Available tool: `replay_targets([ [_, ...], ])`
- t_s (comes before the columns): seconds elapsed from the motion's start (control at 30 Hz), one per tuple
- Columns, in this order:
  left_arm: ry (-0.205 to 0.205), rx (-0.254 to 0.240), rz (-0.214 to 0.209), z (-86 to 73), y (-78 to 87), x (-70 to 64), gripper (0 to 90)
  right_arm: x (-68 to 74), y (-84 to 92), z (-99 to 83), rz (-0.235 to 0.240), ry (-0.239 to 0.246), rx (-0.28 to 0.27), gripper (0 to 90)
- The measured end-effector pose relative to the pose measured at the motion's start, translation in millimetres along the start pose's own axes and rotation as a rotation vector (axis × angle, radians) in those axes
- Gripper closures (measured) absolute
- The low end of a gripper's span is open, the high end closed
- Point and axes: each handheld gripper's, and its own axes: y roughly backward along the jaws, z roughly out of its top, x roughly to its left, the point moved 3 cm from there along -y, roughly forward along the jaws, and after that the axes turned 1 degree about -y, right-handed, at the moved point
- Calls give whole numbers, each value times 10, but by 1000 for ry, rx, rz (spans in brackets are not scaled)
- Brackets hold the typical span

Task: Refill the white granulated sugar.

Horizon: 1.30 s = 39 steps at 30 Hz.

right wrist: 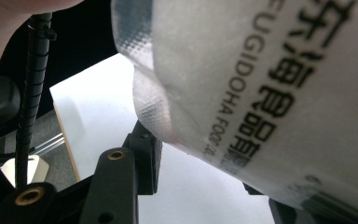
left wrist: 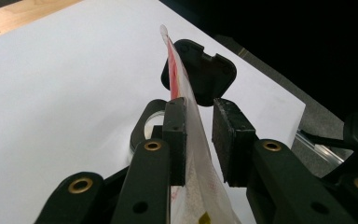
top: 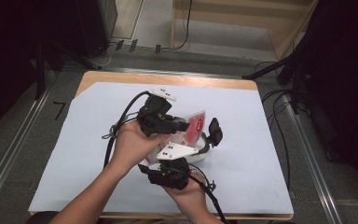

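Both hands meet over the middle of the surface [top: 98, 140], which is covered by a white sheet. The left hand [top: 133, 144] reaches forward from the lower left, its forearm slanting up across the sheet, and holds the left gripper [top: 185, 125] with the fingers pointing to the right. The right hand [top: 189, 193] sits nearer the person, low in the middle, and holds the right gripper [top: 205, 151] pointing away toward the far side, so that it lies just under and near the left one.

Between them is a clear plastic pouch [top: 193, 128] with pink contents and a red label, held up off the sheet at the centre. In the left gripper view the pouch [left wrist: 191, 140] stands on edge between the left gripper's fingers [left wrist: 175, 140]; it lies against the left pad, and a gap shows between it and the right pad. The fingers are part open, and a firm squeeze cannot be told. In the right gripper view the pouch [right wrist: 261, 93], with black printed letters, hangs close over the right gripper's fingers [right wrist: 144, 154], which are part open; whether they pinch it cannot be told, since the pouch covers one pad.

A black cable [top: 121, 116] loops from the left gripper along the left forearm. Beyond the surface lie a grey floor and dark stands, with more cables to the right.
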Motion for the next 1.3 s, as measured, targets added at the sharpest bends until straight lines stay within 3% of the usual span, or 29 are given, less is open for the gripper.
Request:
replay_targets([
  [0.5,-8,-6,2,41,-11,44,763,-57,-23,39,-7,2,3,571],
  [1.3,-8,-11,-4,55,-9,3,760,-27,2,42,-3,-9,-2,569],
])
